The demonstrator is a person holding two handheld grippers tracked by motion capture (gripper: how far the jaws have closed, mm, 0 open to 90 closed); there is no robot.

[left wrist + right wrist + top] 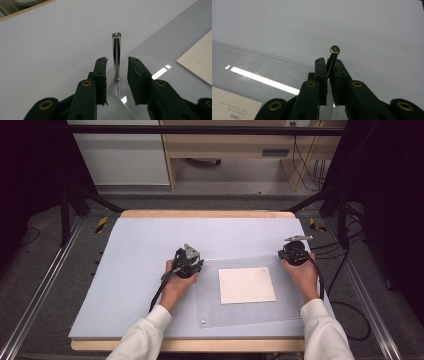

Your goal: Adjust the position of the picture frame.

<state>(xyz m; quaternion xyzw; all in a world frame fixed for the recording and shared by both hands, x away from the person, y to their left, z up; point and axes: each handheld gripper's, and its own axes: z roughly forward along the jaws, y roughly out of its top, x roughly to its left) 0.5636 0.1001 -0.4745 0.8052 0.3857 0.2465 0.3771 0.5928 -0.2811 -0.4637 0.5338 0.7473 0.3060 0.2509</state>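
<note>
A clear acrylic sheet (pixel 250 310) lies flat on the pale grey desk (pixel 135 270), right of the desk's middle, with a white card (pixel 247 285) resting under or on it near its centre. At the sheet's far left corner a slim metal pin (pixel 116 57) stands upright, its foot seated on the sheet. The left tool (pixel 117 75) sits around that pin with its jaws either side and a gap showing on both sides, so the pads are not pressing it. At the sheet's far right corner a second metal pin (pixel 333 57) rises, and the right tool (pixel 329 72) is clenched on it, both pads tight against its shaft. From above, the left hand (pixel 176 282) holds its tool just beside the sheet's left edge, and the right hand (pixel 303 275) holds its tool at the sheet's right edge. A small stud (pixel 203 321) sits at the sheet's near left corner.
</note>
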